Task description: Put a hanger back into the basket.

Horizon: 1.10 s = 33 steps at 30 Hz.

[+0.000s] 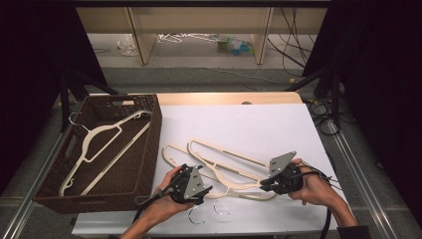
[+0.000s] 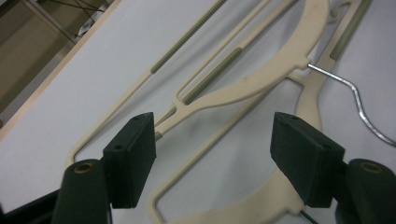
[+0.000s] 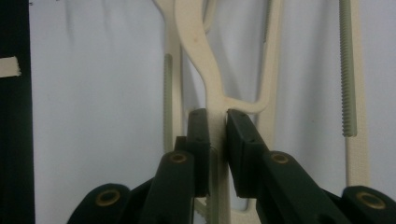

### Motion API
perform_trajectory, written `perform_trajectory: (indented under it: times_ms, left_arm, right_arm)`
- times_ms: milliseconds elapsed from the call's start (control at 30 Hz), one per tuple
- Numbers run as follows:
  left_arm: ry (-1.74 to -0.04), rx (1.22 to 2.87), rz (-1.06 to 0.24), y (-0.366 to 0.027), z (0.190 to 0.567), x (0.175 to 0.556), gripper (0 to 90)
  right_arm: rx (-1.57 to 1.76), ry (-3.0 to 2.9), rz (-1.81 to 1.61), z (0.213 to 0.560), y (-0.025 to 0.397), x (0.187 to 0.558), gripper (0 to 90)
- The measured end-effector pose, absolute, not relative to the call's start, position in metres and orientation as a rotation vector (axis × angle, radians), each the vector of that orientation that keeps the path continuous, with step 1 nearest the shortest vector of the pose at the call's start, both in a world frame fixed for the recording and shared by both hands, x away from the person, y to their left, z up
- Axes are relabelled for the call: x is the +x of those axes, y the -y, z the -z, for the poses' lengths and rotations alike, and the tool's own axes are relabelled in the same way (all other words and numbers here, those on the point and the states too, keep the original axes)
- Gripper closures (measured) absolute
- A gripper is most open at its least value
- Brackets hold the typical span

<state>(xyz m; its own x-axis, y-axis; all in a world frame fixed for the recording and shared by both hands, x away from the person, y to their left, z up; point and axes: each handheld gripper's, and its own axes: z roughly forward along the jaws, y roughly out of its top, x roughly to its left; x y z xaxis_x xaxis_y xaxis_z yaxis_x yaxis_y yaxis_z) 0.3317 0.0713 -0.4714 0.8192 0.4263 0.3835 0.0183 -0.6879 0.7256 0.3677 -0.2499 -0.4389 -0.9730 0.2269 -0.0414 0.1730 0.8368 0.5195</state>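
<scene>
Two cream plastic hangers with wire hooks lie overlapped on the white table top. My right gripper is shut on the end of one hanger's arm; in the right gripper view the pads squeeze that cream bar from both sides, with my right gripper low over the table. My left gripper is open just above the hangers' necks. In the left gripper view my left gripper has wide jaws straddling the hanger arms, with nothing between them, and a wire hook to the right.
A brown wicker basket stands at the table's left with one cream hanger lying inside. Two wire hooks reach toward the table's front edge. Beyond the table are shelf legs, cables and clutter on the floor.
</scene>
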Motion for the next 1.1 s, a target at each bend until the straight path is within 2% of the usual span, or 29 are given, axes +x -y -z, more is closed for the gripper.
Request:
perform_trajectory:
  times_ms: [433, 533, 600, 667, 733, 800, 867, 1100]
  left_arm:
    - [-0.146, 2.311, -0.766, -0.036, 0.49, 0.342, 34.9]
    - [-0.087, 2.308, -0.779, -0.03, 0.491, 0.341, 38.9]
    - [-0.043, 2.31, -0.774, -0.028, 0.49, 0.34, 47.3]
    - [0.009, 2.296, -0.761, -0.027, 0.489, 0.338, 48.9]
    - [0.091, 2.298, -0.771, -0.026, 0.487, 0.337, 59.7]
    - [0.13, 2.309, -0.763, -0.026, 0.487, 0.336, 61.1]
    - [0.199, 2.312, -0.812, -0.027, 0.483, 0.335, 65.8]
    - [0.262, 2.264, -0.821, -0.028, 0.472, 0.333, 73.0]
  right_arm:
    - [0.284, -2.932, -0.817, 0.434, 0.25, 0.364, 80.2]
    - [0.281, -2.933, -0.82, 0.434, 0.249, 0.364, 80.1]
    - [0.272, -2.94, -0.822, 0.435, 0.248, 0.364, 80.2]
    - [0.272, -2.938, -0.826, 0.435, 0.248, 0.364, 80.2]
    - [0.28, -2.937, -0.828, 0.436, 0.249, 0.365, 80.2]
    - [0.28, -2.94, -0.827, 0.436, 0.25, 0.365, 80.3]
    - [0.276, -2.942, -0.827, 0.437, 0.25, 0.365, 80.3]
    - [0.285, -2.947, -0.842, 0.439, 0.254, 0.367, 80.4]
